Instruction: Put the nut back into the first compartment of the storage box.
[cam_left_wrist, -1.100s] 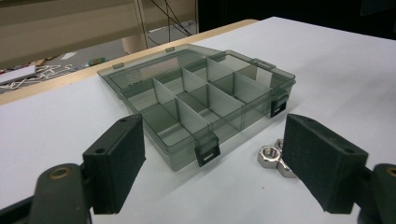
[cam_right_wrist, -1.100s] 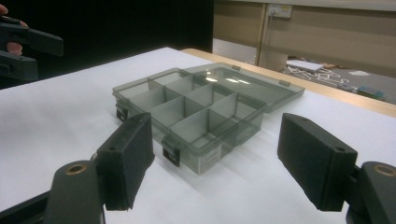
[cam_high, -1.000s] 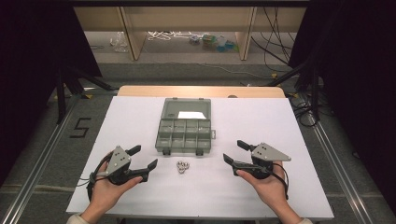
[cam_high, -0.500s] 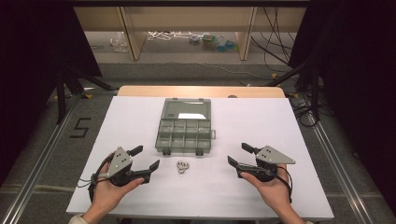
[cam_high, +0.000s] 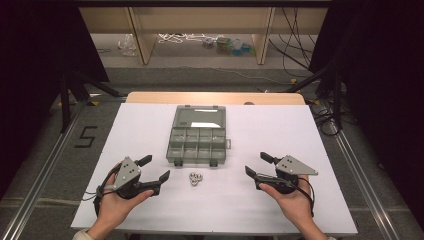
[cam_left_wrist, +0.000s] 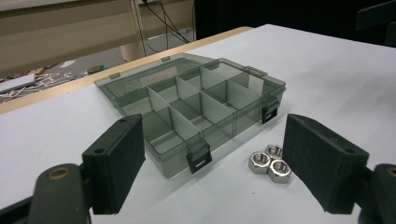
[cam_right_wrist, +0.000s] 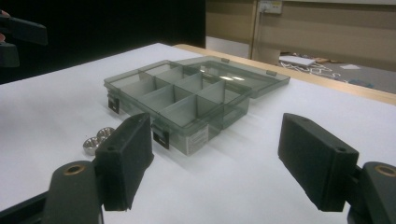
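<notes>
A smoky grey plastic compartment box lies open on the white table, lid folded back, its cells empty. Three steel hex nuts sit bunched just in front of the box. My left gripper rests near the front left, open, nothing between its jaws. My right gripper is held at the front right, also open and empty. Both point inward toward the box and nuts.
The white table has a wooden strip along its far edge. Beyond it stand wooden shelf legs and clutter with cables on the floor. Dark tripod legs flank the table.
Both hands have drawn slightly back toward the table's front edge. Both grippers stay open; box and nuts have not moved.
</notes>
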